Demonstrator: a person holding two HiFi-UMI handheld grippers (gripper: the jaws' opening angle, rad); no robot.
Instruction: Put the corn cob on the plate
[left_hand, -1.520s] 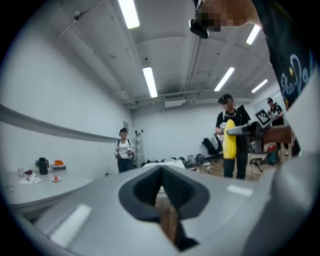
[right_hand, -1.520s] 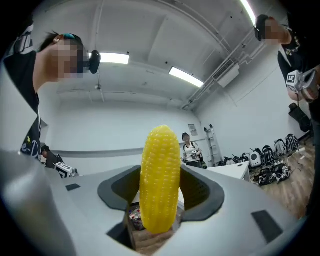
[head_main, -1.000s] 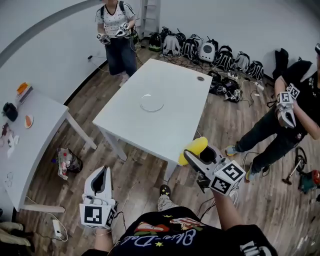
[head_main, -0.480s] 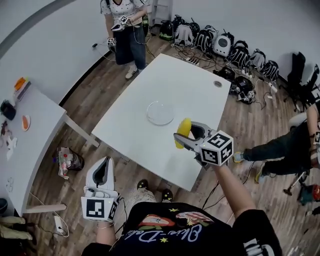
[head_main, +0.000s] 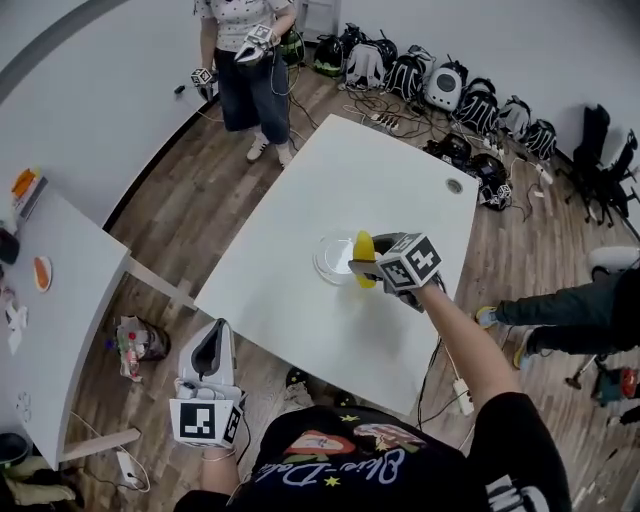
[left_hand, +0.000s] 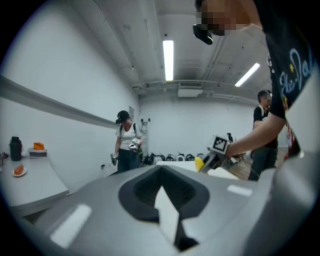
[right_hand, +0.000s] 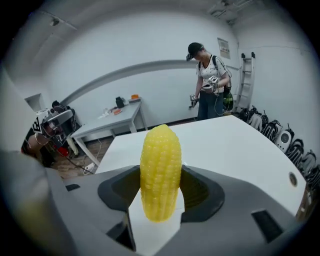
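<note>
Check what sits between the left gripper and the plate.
Only bare white table, per the head view: nothing stands between the left gripper and the plate. The corn cob is at the plate's far edge, in the right gripper.

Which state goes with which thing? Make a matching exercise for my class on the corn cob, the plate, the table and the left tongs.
Things:
1 corn cob
2 plate
3 table
4 left tongs

States:
A shut, empty
B white, bears the plate
C yellow, held in the right tongs
D clear, lies on the table

Pairs: 1-C, 2-D, 3-B, 4-A
</note>
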